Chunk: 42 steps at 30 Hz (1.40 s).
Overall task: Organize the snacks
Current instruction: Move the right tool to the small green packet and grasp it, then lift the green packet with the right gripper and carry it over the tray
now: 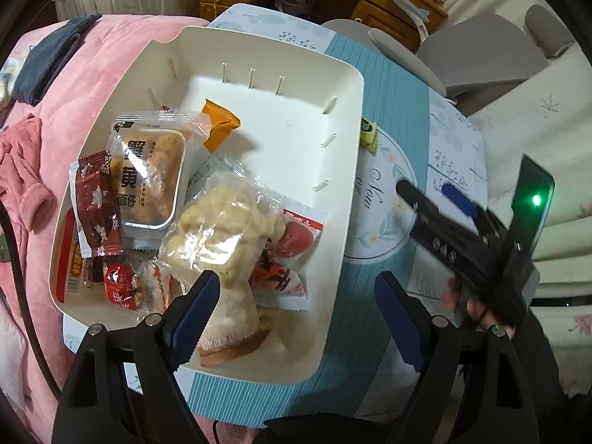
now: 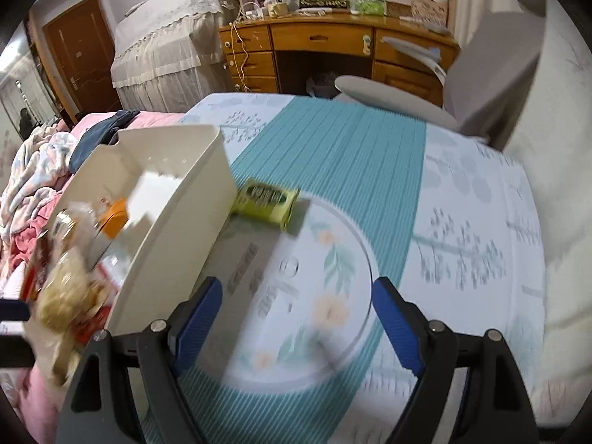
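A: Left wrist view first. Looked down on a big blue and white tablecloth (image 1: 384, 85), with a pink blanket (image 1: 111, 48) beside it. Found anything big on top?

B: Yes. Saw a white box (image 1: 344, 85) sitting on the cloth, close to the blanket side. Probably put there to keep all the snacks in one place.

A: Filled right up?

B: No. Piled up at the near end only. Left bare and white at the far end.

A: And the grippers?

B: Saw the left gripper (image 1: 292, 322) held above the near end of the box, fingers spread wide, nothing pinched. Saw the right gripper (image 2: 296, 318) out over the cloth next to the box, spread wide too, nothing between. Probably kept wide to be ready to grab.

A: Spotted what inside, big to small?

B: Spotted a clear bag of puffy pale bites (image 1: 218, 229) on top. Then a see-through tray pack of golden crackers (image 1: 151, 177). Then a dark red packet (image 1: 97, 203) with snowflakes, leaning on the tray pack. Then an orange packet (image 1: 218, 125) poking out behind. Saw more red and white packs underneath, too hidden to name.

A: Left anything out?

B: Yes. Found one little green packet (image 1: 369, 134) lying on the cloth just beside the box wall, not inside. Looked like the next one to pick up, and nearer to the right gripper.
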{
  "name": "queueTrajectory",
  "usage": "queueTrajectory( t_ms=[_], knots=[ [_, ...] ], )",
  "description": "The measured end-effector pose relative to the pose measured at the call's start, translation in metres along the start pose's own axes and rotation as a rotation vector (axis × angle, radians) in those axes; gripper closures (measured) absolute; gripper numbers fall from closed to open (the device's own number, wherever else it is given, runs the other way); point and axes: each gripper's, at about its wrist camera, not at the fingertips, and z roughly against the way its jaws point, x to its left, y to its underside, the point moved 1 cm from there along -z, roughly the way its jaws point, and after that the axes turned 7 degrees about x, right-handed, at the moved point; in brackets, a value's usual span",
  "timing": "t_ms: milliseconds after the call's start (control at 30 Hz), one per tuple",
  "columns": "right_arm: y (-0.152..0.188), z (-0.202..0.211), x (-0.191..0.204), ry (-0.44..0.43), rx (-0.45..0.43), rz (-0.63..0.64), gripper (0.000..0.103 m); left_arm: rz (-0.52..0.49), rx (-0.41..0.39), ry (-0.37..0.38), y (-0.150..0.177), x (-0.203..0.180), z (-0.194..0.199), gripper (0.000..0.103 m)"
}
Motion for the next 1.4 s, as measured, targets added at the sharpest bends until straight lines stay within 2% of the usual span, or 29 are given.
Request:
queueTrajectory(
  t_ms=[367,567,767,867,967,1033,1100,1167,1300,1400],
  knots=[
    [-0.027,-0.053,0.014,-0.003,-0.056,0.215,0.019,0.063,0.023,-0.078,-0.012,0.004,-0.013,0.018],
    [-0.039,-0.069,0.019,-0.031,-0.078,0.285,0.019,0.076,0.012,-0.094,-0.022,0.004,-0.017,0.018],
    [-0.048,-0.082,0.029,-0.023,-0.107,0.387,0.019,0.071,0.005,-0.116,-0.029,0.003,-0.021,0.018],
    [-0.051,-0.086,0.029,-0.005,-0.116,0.415,0.019,0.064,0.005,-0.121,-0.033,0.002,-0.022,0.018],
    [-0.056,-0.091,0.025,-0.042,-0.100,0.410,0.020,0.056,0.002,-0.118,-0.036,0.002,-0.023,0.018],
    [-0.056,-0.093,0.025,-0.068,-0.086,0.411,0.023,0.056,0.000,-0.112,-0.037,0.003,-0.023,0.018],
    [-0.056,-0.096,0.028,-0.088,-0.066,0.423,0.031,0.058,-0.002,-0.108,-0.038,0.004,-0.023,0.018],
    [-0.055,-0.099,0.030,-0.091,-0.042,0.430,0.034,0.063,-0.001,-0.103,-0.037,0.005,-0.022,0.018],
    [-0.056,-0.099,0.032,-0.097,-0.023,0.424,0.048,0.078,-0.004,-0.095,-0.037,0.009,-0.019,0.018],
    [-0.055,-0.098,0.034,-0.087,-0.009,0.412,0.050,0.091,-0.005,-0.087,-0.035,0.012,-0.017,0.018]
  ],
)
